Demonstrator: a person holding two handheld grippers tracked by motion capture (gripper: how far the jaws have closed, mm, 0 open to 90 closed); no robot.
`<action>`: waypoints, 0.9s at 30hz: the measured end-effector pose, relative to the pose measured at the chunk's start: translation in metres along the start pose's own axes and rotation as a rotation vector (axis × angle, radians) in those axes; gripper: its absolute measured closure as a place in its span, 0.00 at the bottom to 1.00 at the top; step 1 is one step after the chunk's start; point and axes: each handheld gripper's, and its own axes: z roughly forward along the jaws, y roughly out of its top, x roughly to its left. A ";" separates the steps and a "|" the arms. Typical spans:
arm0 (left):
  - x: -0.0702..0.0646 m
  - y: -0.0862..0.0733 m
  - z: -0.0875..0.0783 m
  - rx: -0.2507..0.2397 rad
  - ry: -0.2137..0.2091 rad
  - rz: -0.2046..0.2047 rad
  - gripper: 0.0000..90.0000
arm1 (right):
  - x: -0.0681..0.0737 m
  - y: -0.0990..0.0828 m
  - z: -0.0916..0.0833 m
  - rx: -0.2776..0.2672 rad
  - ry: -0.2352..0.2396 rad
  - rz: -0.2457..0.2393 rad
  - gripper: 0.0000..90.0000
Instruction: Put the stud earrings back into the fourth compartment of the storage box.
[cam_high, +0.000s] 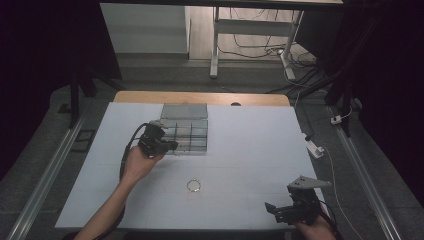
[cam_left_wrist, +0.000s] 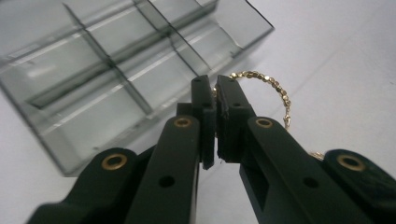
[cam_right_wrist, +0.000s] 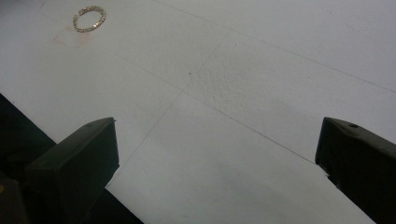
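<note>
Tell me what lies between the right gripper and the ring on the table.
Nothing: in the right gripper view, bare white table runs from the open right gripper to the ring. The high view shows the same empty stretch.

- The left gripper (cam_left_wrist: 215, 100) has its two black jaws pressed together on a thin gold beaded chain (cam_left_wrist: 273, 88).
- The chain loops out to the right of the jaw tips.
- A clear grey plastic compartment box (cam_left_wrist: 107, 74), split by dividers, lies just beyond on the white tabletop (cam_left_wrist: 336, 60).
</note>
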 end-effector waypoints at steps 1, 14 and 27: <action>0.002 0.001 -0.001 -0.006 0.004 -0.005 0.96 | 0.000 0.000 0.000 0.001 0.001 0.001 0.00; 0.030 0.008 -0.009 -0.038 0.104 -0.055 0.96 | 0.000 0.000 0.000 0.004 0.002 0.001 0.00; 0.046 0.006 0.011 -0.026 0.180 -0.094 0.96 | 0.000 0.000 0.000 0.004 0.005 0.004 0.00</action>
